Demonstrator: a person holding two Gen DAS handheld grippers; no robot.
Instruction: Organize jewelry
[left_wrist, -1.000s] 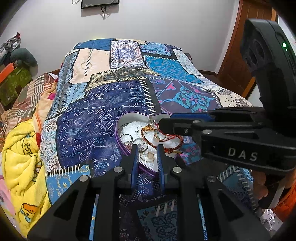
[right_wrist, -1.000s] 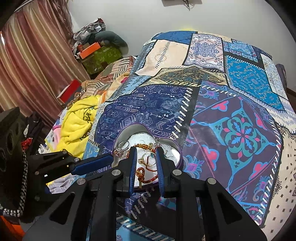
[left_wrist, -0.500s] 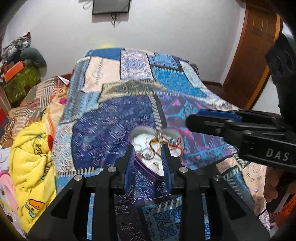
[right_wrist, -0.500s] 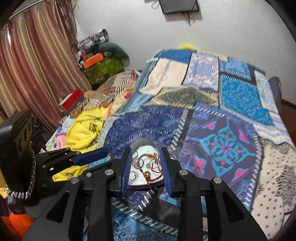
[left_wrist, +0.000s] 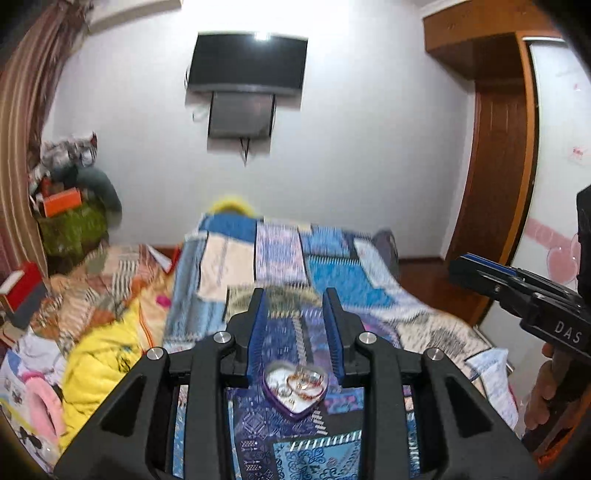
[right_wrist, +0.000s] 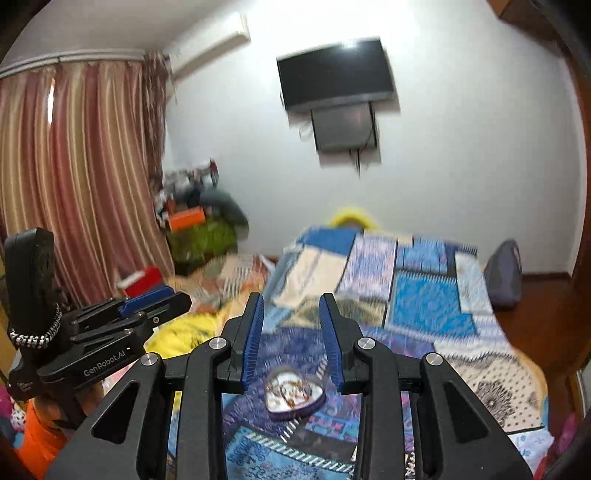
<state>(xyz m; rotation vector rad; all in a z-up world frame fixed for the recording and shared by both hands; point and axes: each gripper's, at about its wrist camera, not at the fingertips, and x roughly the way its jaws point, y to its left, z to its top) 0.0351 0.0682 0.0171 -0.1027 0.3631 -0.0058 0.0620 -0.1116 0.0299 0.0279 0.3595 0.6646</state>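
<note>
I see the bed, spread with a blue and purple patchwork-print quilt (left_wrist: 332, 273), filling the lower half of both wrist views, and I judge that soft quilt a springy, yielding base that gives under any downward push. On it, near the foot end and below both rigs, sits the small heart-shaped tin with a purple wall and pale lining (left_wrist: 295, 387), open-topped and level. It looks light and stiff, so I expect it to slide or tip on the cloth if nudged from one side; if I had to move it I would pinch the purple rim at one lobe, not the point. Inside it lies the tangle of jewelry (left_wrist: 301, 384): a reddish beaded bracelet looped over a few thin silvery hoops and rings, overlapping one another. Blur keeps me from counting them. I judge these pieces very light, slippery where metal, and prone to snagging, so lifting one may drag its neighbours; I would take the bracelet at a free arc of the loop, and any ring across its band, edge on. My left gripper (left_wrist: 295, 332) hangs above the tin with its blue-padded fingers (left_wrist: 256, 332) apart and nothing between them, having just been widening. My right gripper (right_wrist: 291, 336) does the same, fingers parted, empty, just opened wider, well clear of the tin.
</note>
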